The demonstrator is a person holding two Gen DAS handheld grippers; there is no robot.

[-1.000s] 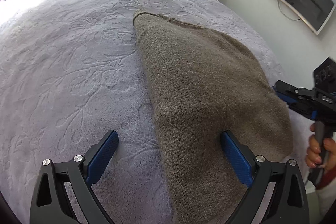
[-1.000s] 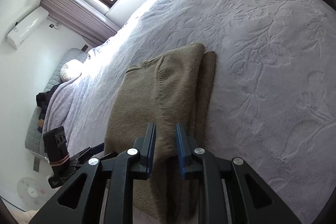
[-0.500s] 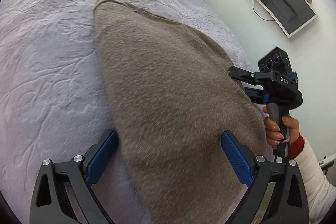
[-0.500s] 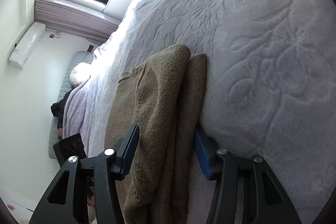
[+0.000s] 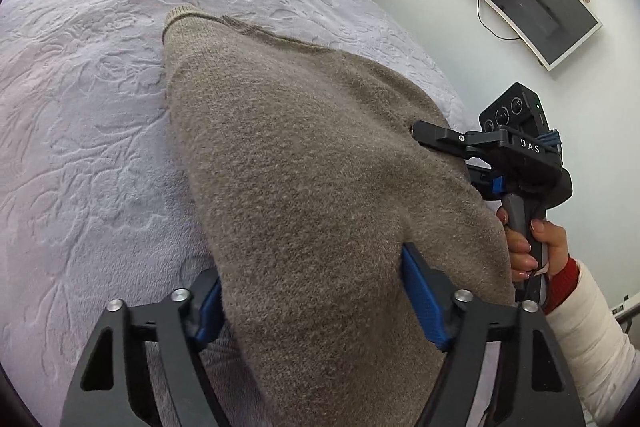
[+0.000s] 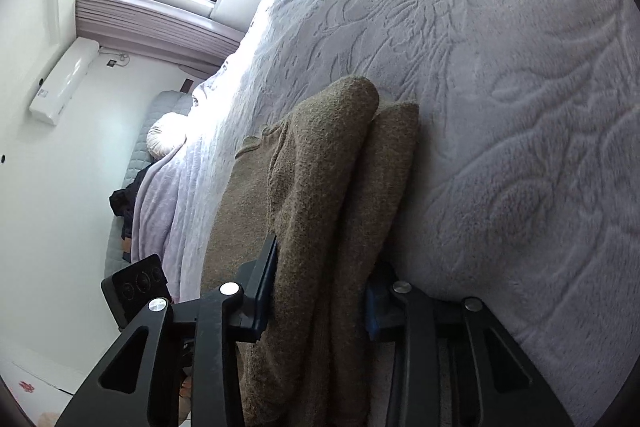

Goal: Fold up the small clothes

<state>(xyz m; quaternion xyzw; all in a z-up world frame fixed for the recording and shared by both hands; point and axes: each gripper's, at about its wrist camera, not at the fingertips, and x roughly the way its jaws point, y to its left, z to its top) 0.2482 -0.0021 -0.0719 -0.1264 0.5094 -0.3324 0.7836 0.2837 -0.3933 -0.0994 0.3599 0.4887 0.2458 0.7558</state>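
Between the blue-padded fingers of the left gripper, the near edge of the fuzzy taupe knitted sweater is now sitting: a second ago one pad was resting out on the bare bed, and since then the pads have been closing in around the fabric. Whether they are actually pinching it yet I cannot tell, because the knit is draping over the gap. At the right gripper the change is running the other way: its fingers, nearly clenched a second ago, are now standing released, straddling the doubled-over side of the sweater, one pad on either flank of the fold. That suggests both grippers are re-taking the near hem for the next fold, probably lifting it toward the far collar. Beyond the fingers, the sweater is lying lengthwise on the lavender embossed bedspread.
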